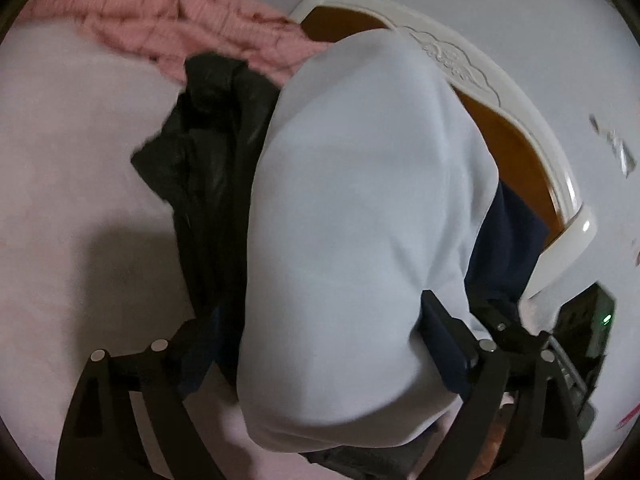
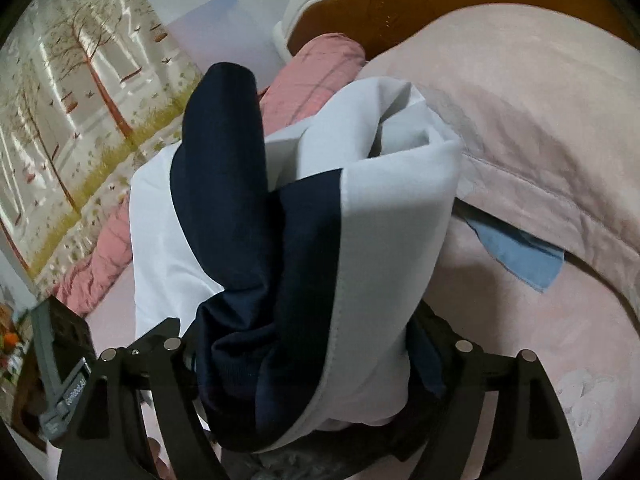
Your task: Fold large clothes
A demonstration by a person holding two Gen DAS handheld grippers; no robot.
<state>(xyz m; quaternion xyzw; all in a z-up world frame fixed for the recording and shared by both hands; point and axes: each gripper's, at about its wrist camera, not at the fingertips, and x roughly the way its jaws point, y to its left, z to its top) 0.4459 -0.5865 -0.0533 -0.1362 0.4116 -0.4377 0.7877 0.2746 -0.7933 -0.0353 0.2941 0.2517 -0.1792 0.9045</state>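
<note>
Bare sheet (image 1: 80, 152) lies free leftward; black garment (image 1: 212, 152), perhaps headboard (image 1: 472, 68), block ahead.

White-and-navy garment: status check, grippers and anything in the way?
Left gripper and right gripper: jaws wide, white-and-navy garment bunched between both; grip unconfirmed. Garment unfolded. Black clothing lies beside it on the pink bed.

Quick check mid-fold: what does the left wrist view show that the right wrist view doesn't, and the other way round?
Left wrist only: a black garment crumpled on the bed beside the light one.

Right wrist only: a tree-print curtain, a pale pink pillow and a blue cloth tucked under it.

Both: the white and navy garment bunched between wide-set jaws, the pink quilt, the headboard.
</note>
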